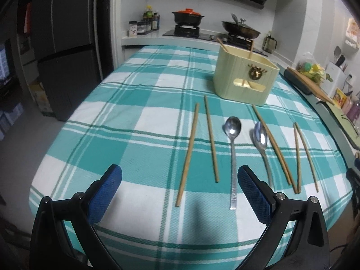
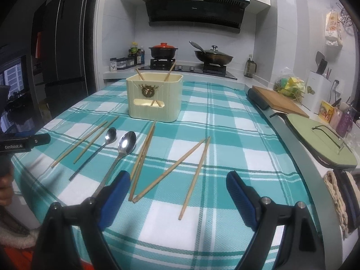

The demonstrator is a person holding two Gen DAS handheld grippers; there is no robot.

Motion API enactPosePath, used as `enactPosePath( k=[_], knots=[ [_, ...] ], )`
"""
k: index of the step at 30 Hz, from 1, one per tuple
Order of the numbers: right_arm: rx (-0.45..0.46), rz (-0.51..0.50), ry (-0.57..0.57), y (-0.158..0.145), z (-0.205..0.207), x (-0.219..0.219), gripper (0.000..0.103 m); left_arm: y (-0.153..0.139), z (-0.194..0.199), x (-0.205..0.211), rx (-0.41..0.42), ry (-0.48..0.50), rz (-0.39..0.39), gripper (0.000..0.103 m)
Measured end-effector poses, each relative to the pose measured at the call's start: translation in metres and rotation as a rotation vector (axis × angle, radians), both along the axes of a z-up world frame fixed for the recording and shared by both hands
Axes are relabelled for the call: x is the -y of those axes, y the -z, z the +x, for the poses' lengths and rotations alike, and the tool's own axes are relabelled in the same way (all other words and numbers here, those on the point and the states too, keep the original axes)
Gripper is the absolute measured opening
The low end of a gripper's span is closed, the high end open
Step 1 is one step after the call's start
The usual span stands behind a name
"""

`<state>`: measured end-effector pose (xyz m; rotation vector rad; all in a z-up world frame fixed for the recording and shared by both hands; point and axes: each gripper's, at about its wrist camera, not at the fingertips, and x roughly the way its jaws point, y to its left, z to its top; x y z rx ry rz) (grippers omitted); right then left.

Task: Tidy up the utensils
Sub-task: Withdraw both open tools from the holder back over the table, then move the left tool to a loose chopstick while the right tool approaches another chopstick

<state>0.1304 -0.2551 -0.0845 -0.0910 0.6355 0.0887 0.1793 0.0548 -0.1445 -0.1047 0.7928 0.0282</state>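
Utensils, six chopsticks and two spoons, lie in a row on the checkered tablecloth before the cream holder, probably so that the left gripper and the right gripper, both hovering wide apart and empty, can pick each one easily.

Teal-and-white checked tablecloth; cream holder; tan chopsticks; silver spoons.

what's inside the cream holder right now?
Two chopsticks stand crossed in the holder; their tops stick out above the rim and their lower ends show through the front slot. The walls hide the rest of the inside, so anything lying lower cannot be seen.
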Motion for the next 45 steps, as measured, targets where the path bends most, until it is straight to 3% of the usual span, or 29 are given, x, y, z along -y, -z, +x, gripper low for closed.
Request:
enactPosePath(
  k=[6, 14, 18, 24, 28, 35, 38, 45],
  knots=[
    [-0.025, 0.054, 0.062, 0.005, 0.007, 0.017, 0.089, 0.012, 0.015, -0.017, -0.058, -0.039, 0.107, 0.103],
    [-0.121, -0.013, 0.114, 0.025, 0.018, 0.023, 0.089, 0.017, 0.022, -0.025, -0.078, -0.063, 0.073, 0.103],
    [-0.201, 0.027, 0.146, 0.038, 0.031, 0.038, 0.088, 0.017, 0.020, -0.018, -0.080, -0.042, 0.082, 0.103],
    [-0.300, 0.092, 0.125, 0.053, 0.063, 0.044, 0.058, 0.012, 0.021, -0.019, -0.064, -0.042, 0.115, 0.103],
    [-0.341, 0.132, 0.119, 0.063, 0.080, 0.042, 0.057, 0.009, 0.026, -0.029, -0.063, -0.051, 0.121, 0.103],
    [-0.361, 0.061, 0.066, 0.066, 0.093, 0.026, 0.056, 0.002, 0.059, -0.029, -0.116, 0.076, 0.112, 0.103],
    [-0.385, 0.029, 0.058, 0.071, 0.098, 0.023, 0.048, 0.003, 0.073, -0.016, -0.125, 0.136, 0.138, 0.103],
    [-0.438, 0.015, 0.063, 0.082, 0.106, 0.028, 0.046, 0.012, 0.097, 0.002, -0.147, 0.196, 0.211, 0.103]
  ],
)
